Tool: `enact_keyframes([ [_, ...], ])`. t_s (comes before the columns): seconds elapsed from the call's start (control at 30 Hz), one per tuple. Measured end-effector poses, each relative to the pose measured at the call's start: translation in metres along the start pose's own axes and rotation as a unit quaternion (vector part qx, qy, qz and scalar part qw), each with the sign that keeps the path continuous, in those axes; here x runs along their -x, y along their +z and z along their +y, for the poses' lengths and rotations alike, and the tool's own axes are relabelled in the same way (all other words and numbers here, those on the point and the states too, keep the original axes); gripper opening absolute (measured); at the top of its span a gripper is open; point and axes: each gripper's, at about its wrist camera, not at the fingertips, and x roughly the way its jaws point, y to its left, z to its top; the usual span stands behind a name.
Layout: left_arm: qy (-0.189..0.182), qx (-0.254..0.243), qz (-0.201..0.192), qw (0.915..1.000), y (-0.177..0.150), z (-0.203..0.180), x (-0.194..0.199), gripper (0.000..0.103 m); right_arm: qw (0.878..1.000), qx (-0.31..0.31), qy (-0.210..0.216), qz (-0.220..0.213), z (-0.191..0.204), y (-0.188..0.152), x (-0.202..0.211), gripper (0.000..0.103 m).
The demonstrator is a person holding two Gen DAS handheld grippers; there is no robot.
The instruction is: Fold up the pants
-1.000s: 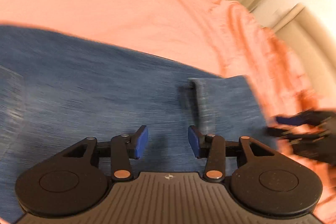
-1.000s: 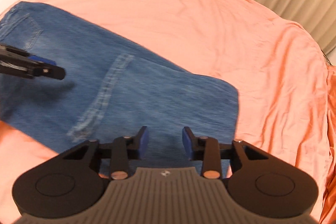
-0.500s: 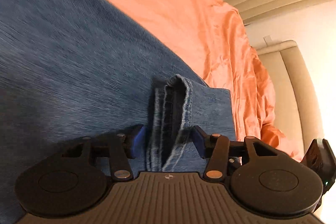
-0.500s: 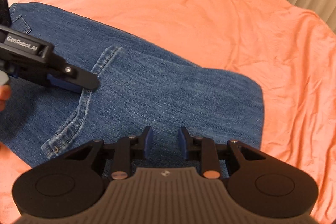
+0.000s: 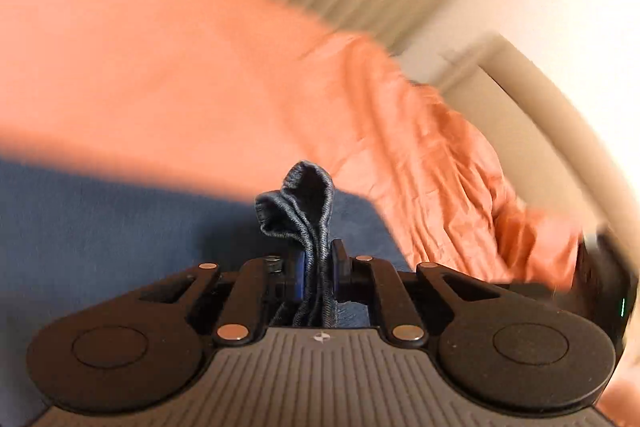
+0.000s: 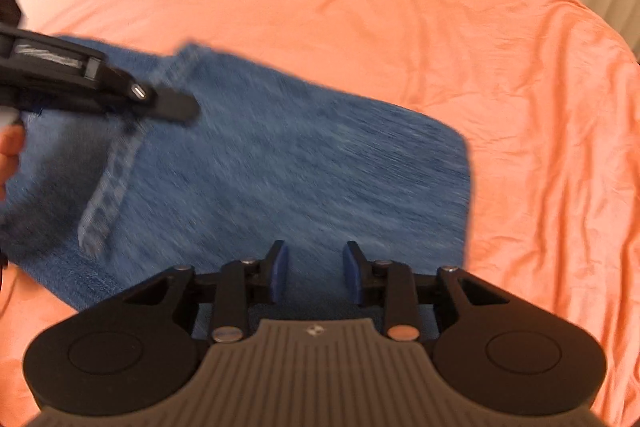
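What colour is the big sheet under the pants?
Orange sheet; clearest in the right wrist view.

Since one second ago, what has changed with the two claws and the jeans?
The left claw moved onto a bunched fold of the jeans, and its jaws are closing, gripping the fold and lifting it. The right claw came lower toward the denim; its jaws are opening, with nothing between them. The jeans otherwise lie spread on the orange bed sheet, as before.
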Motion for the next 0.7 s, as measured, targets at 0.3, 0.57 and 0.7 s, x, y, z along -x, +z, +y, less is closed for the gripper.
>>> enact_keyframes([
  [0.3, 0.082, 0.006, 0.1, 0.9916, 0.012, 0.041, -0.028, 0.012, 0.997, -0.047, -0.052, -0.012, -0.039, 0.011, 0.024, 0.029],
  [0.57, 0.071, 0.074, 0.125, 0.9868, -0.009, 0.084, -0.044, 0.014, 0.994, -0.1, -0.044, -0.029, -0.062, 0.045, -0.012, 0.019],
  [0.7, 0.072, 0.064, 0.133, 0.9864, -0.009, 0.086, -0.048, 0.017, 0.991, -0.119, -0.055, -0.021, -0.074, 0.065, -0.049, 0.014],
])
